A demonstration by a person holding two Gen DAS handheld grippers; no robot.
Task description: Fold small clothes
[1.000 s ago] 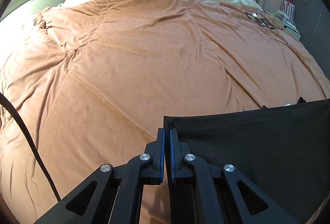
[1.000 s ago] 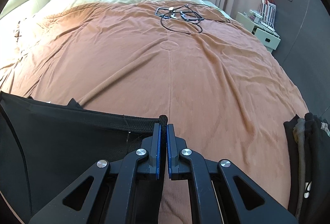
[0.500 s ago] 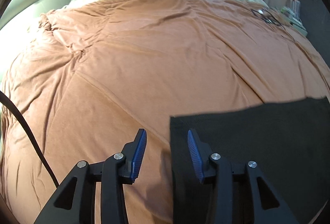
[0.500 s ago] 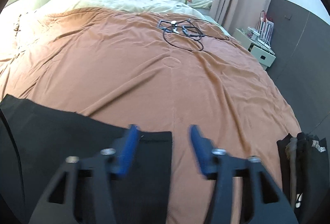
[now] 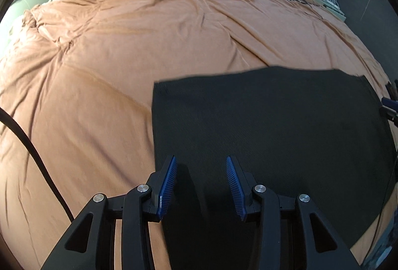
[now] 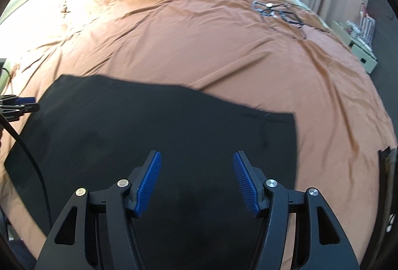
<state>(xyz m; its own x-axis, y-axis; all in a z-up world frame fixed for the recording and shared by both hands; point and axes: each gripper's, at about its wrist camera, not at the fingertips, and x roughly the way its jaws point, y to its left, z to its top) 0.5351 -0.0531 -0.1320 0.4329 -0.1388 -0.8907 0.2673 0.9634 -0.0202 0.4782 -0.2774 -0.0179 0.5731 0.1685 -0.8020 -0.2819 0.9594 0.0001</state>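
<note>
- The black garment (image 5: 268, 135) lies flat on the orange bedspread (image 5: 119, 66), right under and ahead of both claws.
- Left gripper (image 5: 201, 183) is spread wide, nothing pinched, hovering over the cloth's left edge.
- Right gripper (image 6: 196, 183) is spread too, empty, above the cloth.
- Tangled cables (image 6: 278, 11) sit far ahead, a dark clothes pile (image 6: 388, 183) off to the right.

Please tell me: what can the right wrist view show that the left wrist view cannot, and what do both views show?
Only the right wrist view shows the open right gripper from behind and a pile of dark clothes at the right edge. Only the left wrist view shows the open left gripper from behind. Both show the black garment lying flat on the orange bedcover, and tangled cables farther up the bed.
</note>
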